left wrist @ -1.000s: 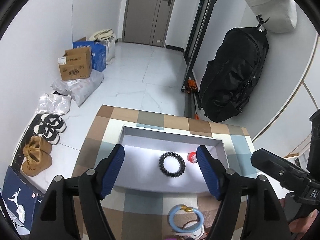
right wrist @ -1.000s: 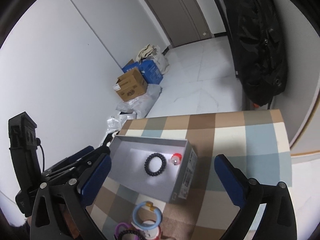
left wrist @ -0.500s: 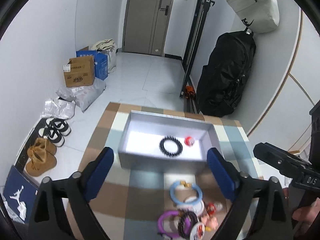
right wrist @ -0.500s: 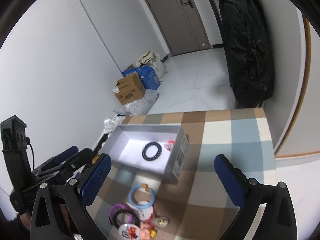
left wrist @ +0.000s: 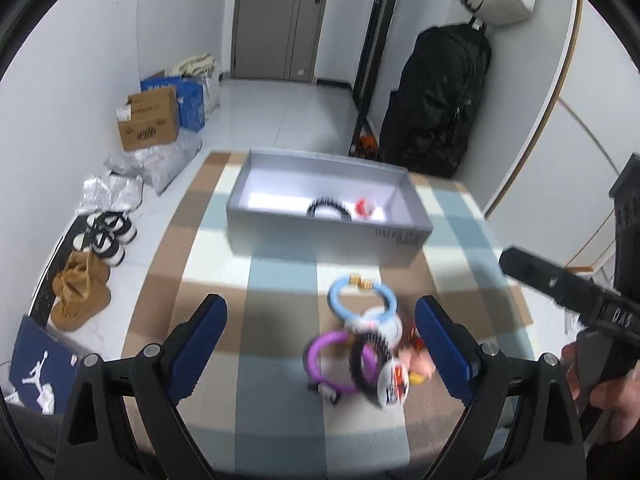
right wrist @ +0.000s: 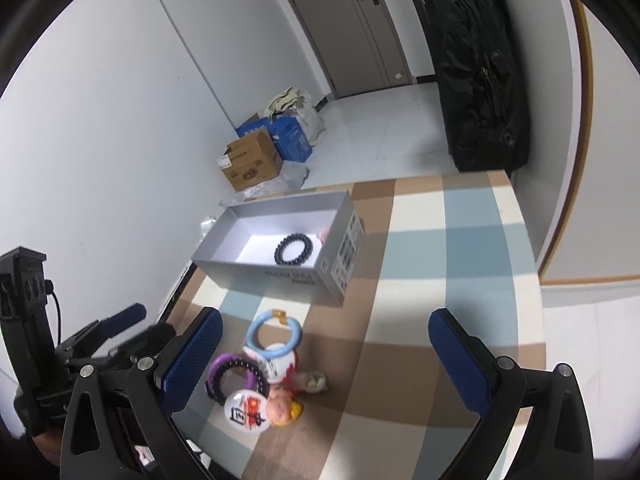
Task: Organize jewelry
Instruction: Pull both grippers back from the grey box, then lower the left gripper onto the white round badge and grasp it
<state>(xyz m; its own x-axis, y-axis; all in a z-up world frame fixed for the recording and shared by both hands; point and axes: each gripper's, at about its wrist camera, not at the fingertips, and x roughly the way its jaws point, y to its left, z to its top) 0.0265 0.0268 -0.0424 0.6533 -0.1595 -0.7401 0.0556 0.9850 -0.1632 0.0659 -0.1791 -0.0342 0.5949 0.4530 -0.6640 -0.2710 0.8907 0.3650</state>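
An open grey box [left wrist: 320,236] stands at the far side of the checked tablecloth [left wrist: 280,400]. In it lie a black bead bracelet [left wrist: 329,205] and a small red-and-white piece [left wrist: 365,207]. Nearer me is a pile: a light blue bangle [left wrist: 362,300], a purple bangle [left wrist: 326,360], a second black bead bracelet [left wrist: 366,360], a round badge [left wrist: 394,378] and a small doll charm [left wrist: 420,364]. My left gripper [left wrist: 319,302] hangs open over the pile, holding nothing. My right gripper [right wrist: 325,316] is also open and empty, above the same pile [right wrist: 256,376], short of the box [right wrist: 260,268].
The left gripper's body [right wrist: 120,324] shows at the right view's left edge, and a hand grips the right tool [left wrist: 560,292]. On the floor beyond the table are a cardboard box [left wrist: 148,122], shoes [left wrist: 82,292] and a black backpack [left wrist: 436,100].
Both grippers have drawn back from the box towards the near side of the table. The left jaws opened wider. The pile of bangles and charms has come into view.
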